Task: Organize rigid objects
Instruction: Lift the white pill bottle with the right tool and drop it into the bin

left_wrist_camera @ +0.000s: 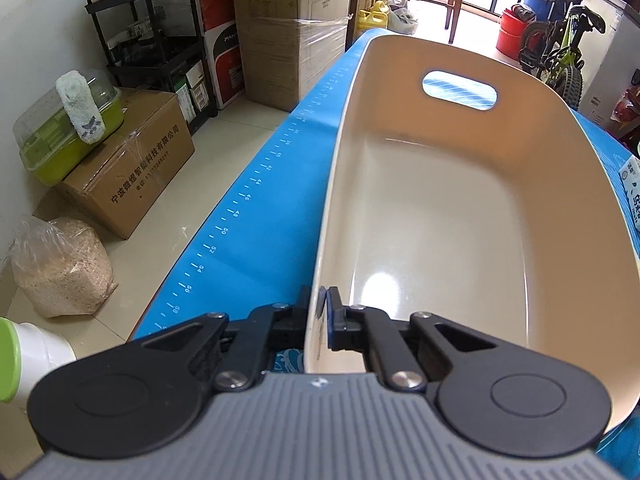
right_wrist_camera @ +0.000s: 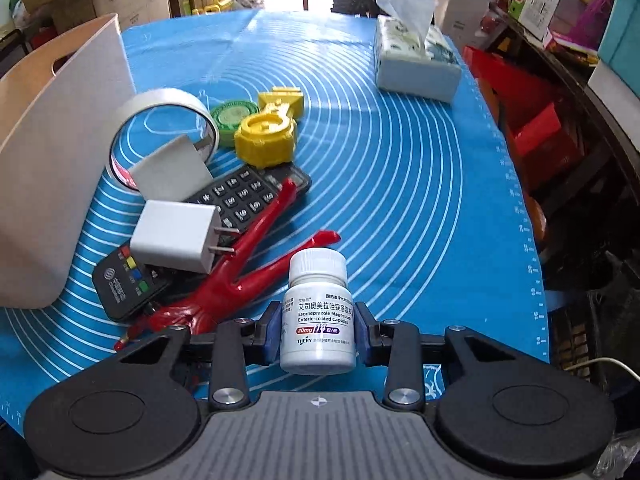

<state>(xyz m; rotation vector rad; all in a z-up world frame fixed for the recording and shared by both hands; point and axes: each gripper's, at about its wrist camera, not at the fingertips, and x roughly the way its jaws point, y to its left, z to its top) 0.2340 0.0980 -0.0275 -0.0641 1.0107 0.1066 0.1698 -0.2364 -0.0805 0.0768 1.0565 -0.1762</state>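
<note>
The left tongs (left_wrist_camera: 321,312) are pinching the near wall of a cream bin (left_wrist_camera: 440,216), one finger outside and one inside. The bin is sitting on the blue mat (left_wrist_camera: 256,216) that is covering the bench. Nothing is showing inside the bin, but its nearest corner is hiding behind the tongs. Through the handle hole in the far wall a bit of blue mat is peeking out.

The right tongs (right_wrist_camera: 318,334) are squeezing a white pill bottle (right_wrist_camera: 318,312) with a white cap. The bottle is standing upright between the blue pads, and its bottom edge is hanging just above the mat.

To the left of the bottle a pile of things is lying on the mat. A red toy figure (right_wrist_camera: 240,272) is stretching across it, and its lower end is disappearing behind the tongs. A white charger (right_wrist_camera: 176,236) is resting on a black remote (right_wrist_camera: 224,216), so much of the remote's buttons are covered. A second white block (right_wrist_camera: 172,170) is leaning inside a roll of tape (right_wrist_camera: 160,120); its shape is hard to tell. Behind it a yellow toy (right_wrist_camera: 268,136) is sitting beside a green round lid (right_wrist_camera: 232,114), which is partly hidden. The bin's side is cut off at the left edge. A tissue box (right_wrist_camera: 416,64) is standing well apart at the far end.
</note>
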